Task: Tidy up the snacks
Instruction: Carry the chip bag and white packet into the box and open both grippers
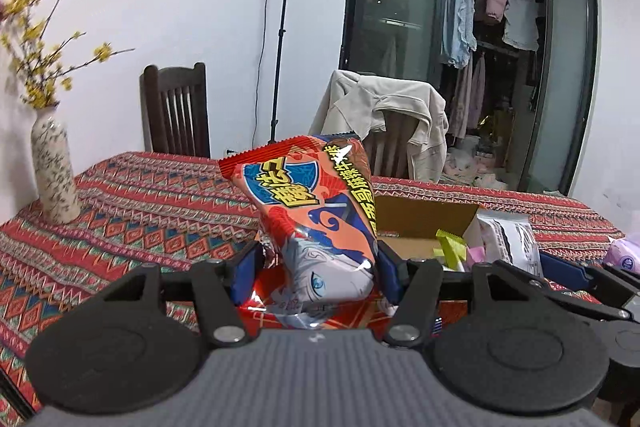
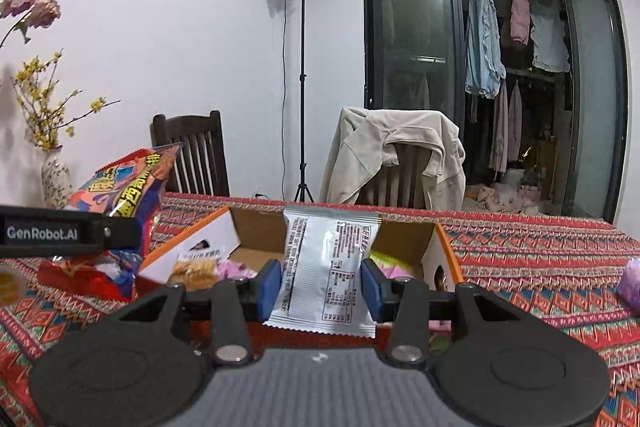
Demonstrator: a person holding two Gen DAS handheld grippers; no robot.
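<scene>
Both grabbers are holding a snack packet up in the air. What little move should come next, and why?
Probably carry the silver packet forward and lower it into the open cardboard box. The right gripper grips it just in front of the box, which already holds snacks. The left gripper holds the red packet farther off.

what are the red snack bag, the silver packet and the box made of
Red snack bag: looks like glossy printed plastic film, with bright glare spots and a crimped, zigzag end seal.
Silver packet: seems a matte metallised or foil-look film, grey sheen, crimped serrated edge, printed label text.
Box: apparently corrugated cardboard, raw brown inside, its flaps printed white and orange outside.
</scene>
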